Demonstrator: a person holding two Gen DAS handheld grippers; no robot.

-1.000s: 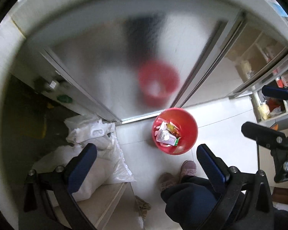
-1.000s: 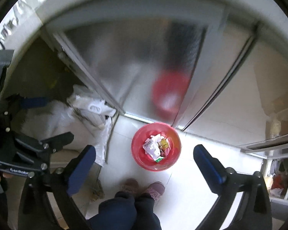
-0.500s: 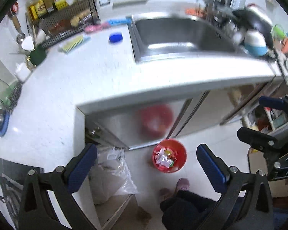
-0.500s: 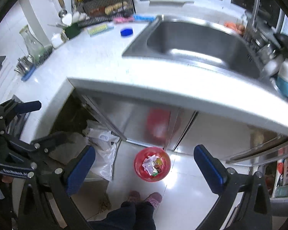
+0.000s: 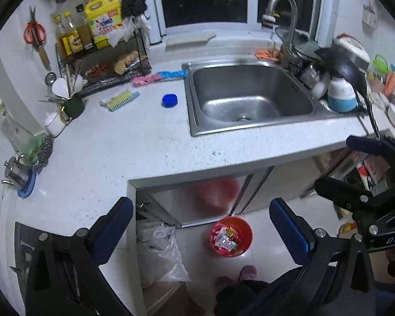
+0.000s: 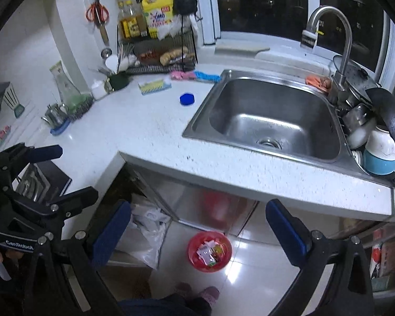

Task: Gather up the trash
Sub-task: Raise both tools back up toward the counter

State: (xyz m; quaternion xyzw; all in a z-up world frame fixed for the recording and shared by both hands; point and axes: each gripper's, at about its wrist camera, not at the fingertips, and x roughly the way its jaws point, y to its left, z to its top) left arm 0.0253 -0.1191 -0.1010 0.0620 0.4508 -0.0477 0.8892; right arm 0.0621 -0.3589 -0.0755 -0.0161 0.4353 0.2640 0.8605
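Both views have swung up from the red trash bin [image 5: 231, 236] on the floor to take in the white desk [image 5: 123, 147] and the sink [image 5: 250, 100]. The left hand-held gripper [image 5: 201, 225] and right hand-held gripper [image 6: 197, 226] gape wide and empty. With wrappers [image 6: 209, 253] already binned, the lift looks like a search for more trash, perhaps the blue cap [image 5: 169, 100].

Steel sink [image 5: 250, 100], blue cap [image 5: 169, 100] and scrub brush [image 5: 119, 100] on white counter [image 5: 123, 142]

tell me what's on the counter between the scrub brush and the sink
A blue lid lies flat on the white counter between the scrub brush and the sink, touching neither. Both wrist views show it; the surrounding stretch is bare.
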